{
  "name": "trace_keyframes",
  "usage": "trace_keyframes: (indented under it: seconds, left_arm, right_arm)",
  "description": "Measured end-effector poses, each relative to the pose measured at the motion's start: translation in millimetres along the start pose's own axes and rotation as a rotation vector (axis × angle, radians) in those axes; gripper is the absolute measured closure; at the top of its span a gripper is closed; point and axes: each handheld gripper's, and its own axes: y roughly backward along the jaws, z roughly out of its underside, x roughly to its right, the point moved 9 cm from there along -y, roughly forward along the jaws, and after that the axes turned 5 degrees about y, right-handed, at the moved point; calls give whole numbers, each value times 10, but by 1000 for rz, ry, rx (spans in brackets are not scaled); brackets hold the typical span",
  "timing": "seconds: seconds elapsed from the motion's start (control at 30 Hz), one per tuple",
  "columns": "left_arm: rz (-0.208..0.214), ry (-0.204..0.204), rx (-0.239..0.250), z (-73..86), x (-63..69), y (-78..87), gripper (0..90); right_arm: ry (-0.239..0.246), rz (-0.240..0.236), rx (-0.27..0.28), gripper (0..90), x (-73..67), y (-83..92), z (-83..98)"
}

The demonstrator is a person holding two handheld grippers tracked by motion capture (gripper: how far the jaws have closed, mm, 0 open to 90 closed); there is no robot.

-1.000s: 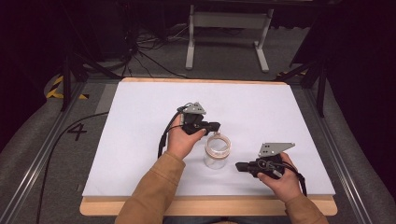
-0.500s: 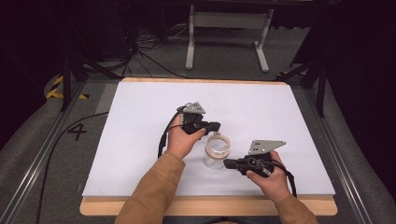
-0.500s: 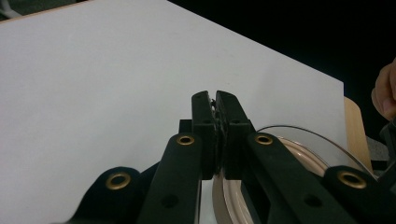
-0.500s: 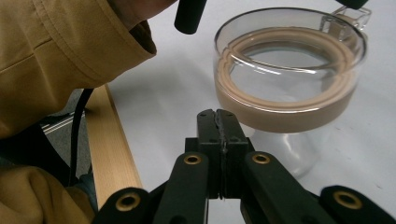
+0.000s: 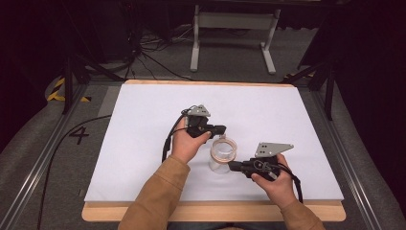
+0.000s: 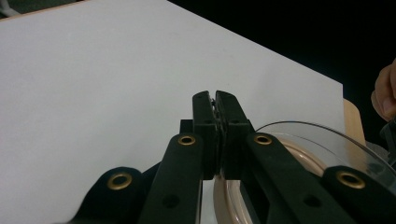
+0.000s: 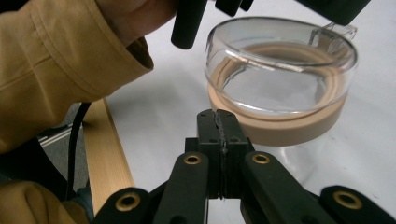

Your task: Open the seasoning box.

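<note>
Glass jar is standing upright on the white sheet that is covering the table, a little toward the person's side of the middle, between the two grippers. It is clear, with a tan band around its wide mouth.

From the high view, the sheet is lying across nearly the whole wooden tabletop, and a black cable is running over the grey floor at the left, beside a painted figure four. A white metal stand is sitting beyond the far edge. Both forearms, in mustard sleeves, are coming in from the bottom.

The right gripper view is looking at the jar from the side and slightly above: the tan band is ringing the glass just under the rim, and the clear body below is resting on the sheet. The left sleeve is taking up the upper left of that view. The left gripper view is catching just the jar's rim at the lower right, with the open sheet stretching away beyond.

The left hand is holding the left gripper level, pointing toward the right, its tip just over the jar's far rim. Its jaws are pressed together with nothing between them, having just closed the last little way. The right hand is holding the right gripper low and level, pointing left, its tip just beside the jar's near side. Its jaws are closed too, empty.
</note>
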Motion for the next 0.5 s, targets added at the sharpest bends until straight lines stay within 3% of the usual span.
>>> trace_keyframes:
  seconds: [0.5]
  left_arm:
    - [0,9,13,1,-10,-14,897]
  right_arm:
    - [-13,1,9,900,23,-4,-16]
